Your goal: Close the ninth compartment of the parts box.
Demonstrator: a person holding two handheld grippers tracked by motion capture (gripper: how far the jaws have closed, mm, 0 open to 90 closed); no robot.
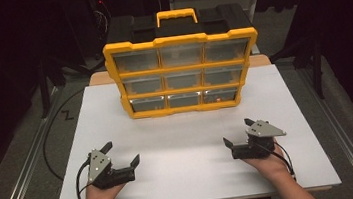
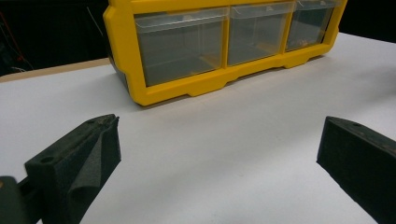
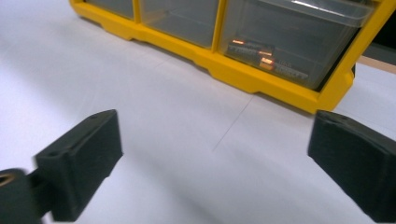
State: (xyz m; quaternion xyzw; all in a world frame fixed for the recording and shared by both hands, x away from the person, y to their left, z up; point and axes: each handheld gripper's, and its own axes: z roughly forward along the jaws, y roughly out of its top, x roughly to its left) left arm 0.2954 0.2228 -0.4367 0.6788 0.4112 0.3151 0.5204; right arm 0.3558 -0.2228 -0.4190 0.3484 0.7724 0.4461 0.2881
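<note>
Near the table's front edge, both grippers lay empty, jaws apart.

The left gripper (image 1: 123, 153) and right gripper (image 1: 237, 132) held nothing between their wide-open jaws, each resting in a hand on the white table (image 1: 188, 173), well short of the organizer (image 1: 183, 73) standing upright at the back edge. That yellow case looked stiff and fairly heavy; its clear drawers (image 2: 180, 44) seemed light, slick and brittle, best pulled by the front lip, the case by its top handle (image 1: 175, 15).
</note>
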